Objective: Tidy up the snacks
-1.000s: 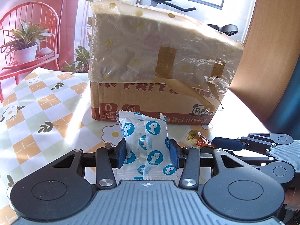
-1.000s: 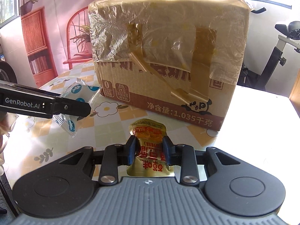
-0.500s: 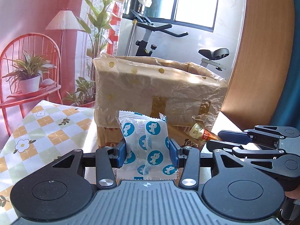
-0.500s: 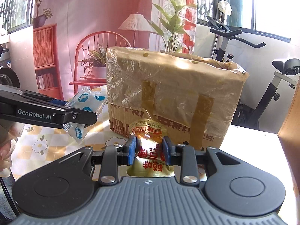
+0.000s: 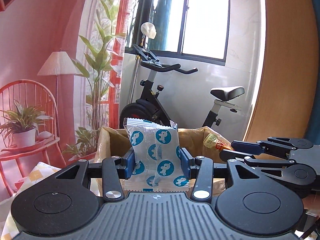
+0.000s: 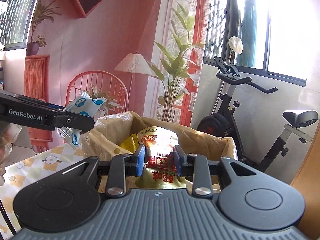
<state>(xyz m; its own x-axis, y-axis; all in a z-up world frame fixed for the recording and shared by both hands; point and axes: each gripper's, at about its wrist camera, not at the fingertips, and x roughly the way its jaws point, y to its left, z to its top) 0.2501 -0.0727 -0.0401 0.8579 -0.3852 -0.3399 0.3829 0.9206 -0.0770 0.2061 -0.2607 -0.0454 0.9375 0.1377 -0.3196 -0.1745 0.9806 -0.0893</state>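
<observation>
My left gripper point(image 5: 157, 161) is shut on a clear snack packet with blue round prints point(image 5: 155, 152), held upright. My right gripper point(image 6: 160, 160) is shut on a gold pouch with red lettering point(image 6: 160, 156). Both hang just above the near rim of an open cardboard box lined with yellowish plastic point(image 6: 200, 138). A yellow packet point(image 6: 128, 143) lies inside the box. In the left wrist view the right gripper point(image 5: 230, 148) comes in from the right with the gold pouch point(image 5: 212, 140). In the right wrist view the left gripper point(image 6: 88, 120) enters from the left, holding the blue-print packet point(image 6: 84, 108).
The box point(image 5: 112, 142) stands on a table with a checked flower-print cloth point(image 6: 30, 170). An exercise bike point(image 5: 160, 104) stands behind it under a window. A wooden panel point(image 5: 286, 80) rises at the right. A red chair with a potted plant point(image 5: 22, 128) is at the left.
Both grippers have risen with their packets from table level in front of the box's side up to its open top. The grips have not changed.
</observation>
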